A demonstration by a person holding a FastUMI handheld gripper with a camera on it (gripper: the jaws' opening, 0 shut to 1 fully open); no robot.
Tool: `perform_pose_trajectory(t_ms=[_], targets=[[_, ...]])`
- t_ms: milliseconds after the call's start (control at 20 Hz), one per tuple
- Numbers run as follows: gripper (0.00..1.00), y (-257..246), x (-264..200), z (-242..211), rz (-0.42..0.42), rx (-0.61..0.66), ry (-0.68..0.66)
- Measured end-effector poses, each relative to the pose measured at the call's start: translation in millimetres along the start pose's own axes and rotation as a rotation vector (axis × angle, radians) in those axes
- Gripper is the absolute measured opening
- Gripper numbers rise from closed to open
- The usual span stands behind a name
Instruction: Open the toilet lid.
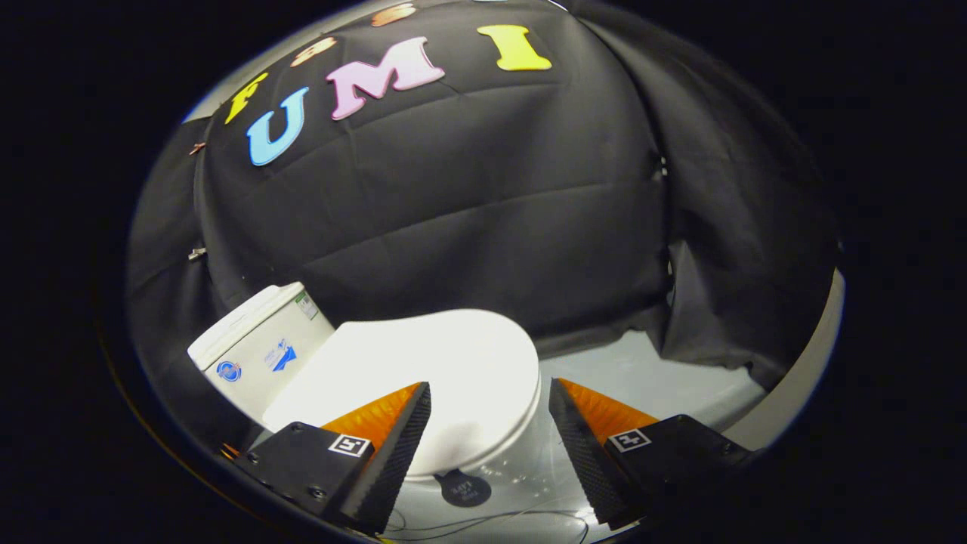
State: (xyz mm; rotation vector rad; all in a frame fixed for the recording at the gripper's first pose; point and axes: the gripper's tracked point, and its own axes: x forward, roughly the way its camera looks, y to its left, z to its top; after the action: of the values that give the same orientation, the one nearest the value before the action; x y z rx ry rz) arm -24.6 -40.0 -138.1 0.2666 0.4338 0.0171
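- The hand-held gripper, black with orange-backed ribbed fingers, stands wide apart and grips nothing; its two tips hover above the toilet without touching it.
- The smooth, glossy white oval toilet lid lies flat and closed on the white ceramic bowl. Its front edge curves round between the two fingers and slightly past the right one, while most of the lid stretches away beyond the tips towards the white boxy cistern at the back left.
- The left finger overlaps the lid's near side in view; the right finger sits just off the rim, over the pale floor side.
- Risk, as I judge it: the lid looks slick and thin-edged, so a finger could skate over the top instead of catching under the lip.
- With the lid off-centre to the left of the gap, closing now would likely pinch air or clip lid and seat together.
- Lifted too fast, the lid might slip free and slam down, or swing back hard against the cistern.
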Motion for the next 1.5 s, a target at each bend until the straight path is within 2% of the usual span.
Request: perform_pose_trajectory(t_ms=[350,650,800,850,950,1050,1100,1300,1500], targets=[[0.98,-13.2,-6.1,-79.5,0.064,0.240,0.204],[0.94,-3.8,-4.8,-117.3,0.083,0.463,0.293],[0.67,1.4,-0.5,-116.1,0.107,0.591,0.300],[0.67,1.6,-1.2,-119.0,0.106,0.629,0.308],[0.44,1.2,0.8,-120.5,0.112,0.700,0.307],[0.28,0.5,1.6,-120.6,0.113,0.763,0.311],[0.27,0.8,-1.0,-124.7,0.119,0.783,0.346],[0.23,5.7,2.8,-122.8,0.144,0.871,0.356],[0.21,4.4,0.1,-126.1,0.157,0.839,0.355]])
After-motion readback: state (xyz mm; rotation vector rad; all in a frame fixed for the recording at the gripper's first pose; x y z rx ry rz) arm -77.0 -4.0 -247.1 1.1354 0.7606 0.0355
